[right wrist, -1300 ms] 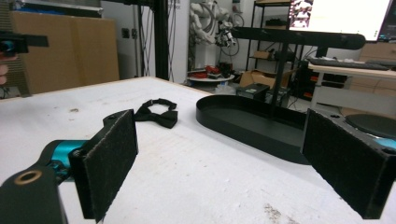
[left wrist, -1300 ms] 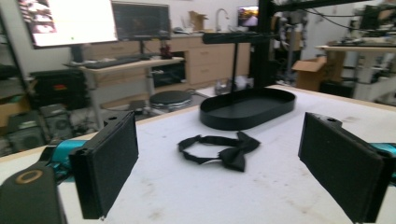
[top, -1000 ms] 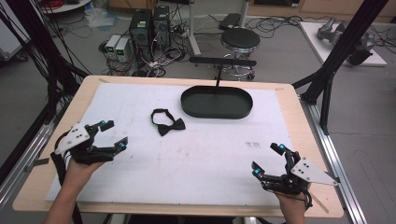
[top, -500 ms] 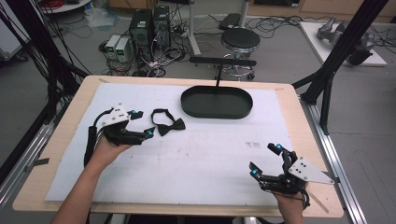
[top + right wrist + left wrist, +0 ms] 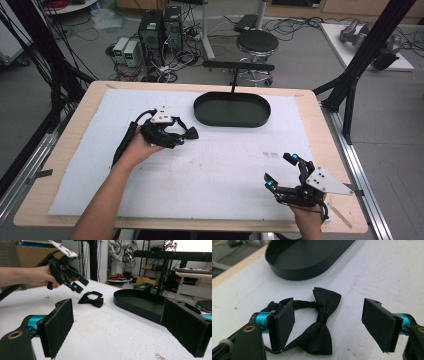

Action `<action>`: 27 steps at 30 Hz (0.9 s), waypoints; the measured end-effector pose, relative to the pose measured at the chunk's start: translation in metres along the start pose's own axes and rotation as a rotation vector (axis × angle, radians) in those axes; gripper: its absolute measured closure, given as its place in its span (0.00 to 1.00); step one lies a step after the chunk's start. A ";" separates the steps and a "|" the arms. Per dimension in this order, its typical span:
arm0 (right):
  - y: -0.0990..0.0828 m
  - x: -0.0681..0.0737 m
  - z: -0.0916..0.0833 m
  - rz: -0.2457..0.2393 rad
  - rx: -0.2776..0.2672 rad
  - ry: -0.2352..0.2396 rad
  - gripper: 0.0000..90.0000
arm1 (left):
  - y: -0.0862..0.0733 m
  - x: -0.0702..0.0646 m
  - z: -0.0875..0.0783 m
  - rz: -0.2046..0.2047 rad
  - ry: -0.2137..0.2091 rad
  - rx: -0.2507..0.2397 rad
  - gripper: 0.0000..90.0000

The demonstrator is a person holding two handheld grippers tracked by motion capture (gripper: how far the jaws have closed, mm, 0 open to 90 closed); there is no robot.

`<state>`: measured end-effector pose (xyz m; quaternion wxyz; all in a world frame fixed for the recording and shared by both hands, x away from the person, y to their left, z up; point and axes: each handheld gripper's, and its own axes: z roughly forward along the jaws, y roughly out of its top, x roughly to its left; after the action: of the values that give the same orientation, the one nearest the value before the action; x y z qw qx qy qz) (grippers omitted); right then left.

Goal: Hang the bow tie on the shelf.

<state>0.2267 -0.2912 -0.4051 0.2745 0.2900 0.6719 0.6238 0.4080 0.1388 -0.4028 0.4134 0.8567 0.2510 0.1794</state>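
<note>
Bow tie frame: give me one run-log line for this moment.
left gripper: open, jaws either side of bow tie | bow tie: flat on table | tray: empty | right gripper: open, idle

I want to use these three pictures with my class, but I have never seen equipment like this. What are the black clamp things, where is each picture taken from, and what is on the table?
A person holds a hand tool in each hand: the left gripper and the right gripper, each with two padded jaws. One camera looks down from above; the other two ride on the grippers and look along their jaws. On the white table cover lie a black bow tie and a black oval tray. Nothing is held: both grippers are open, and the left one hovers over the bow tie, jaws either side.
</note>
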 end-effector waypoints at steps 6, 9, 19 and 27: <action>-0.001 0.000 0.003 0.002 0.001 0.010 0.11 | 0.003 0.001 0.024 0.038 0.001 0.104 0.31; -0.001 0.000 0.003 0.000 -0.003 0.010 0.11 | 0.000 0.001 0.032 0.040 0.003 0.141 0.36; -0.001 0.000 0.003 0.010 -0.013 0.008 0.11 | -0.006 0.004 0.041 0.022 -0.002 0.186 0.54; -0.002 0.001 0.004 0.009 -0.010 -0.003 0.11 | -0.006 0.003 0.042 0.017 -0.035 0.202 0.80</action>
<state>0.2289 -0.2880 -0.4069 0.2743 0.2927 0.6671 0.6277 0.4298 0.1179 -0.4321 0.3278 0.8991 0.2532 0.1417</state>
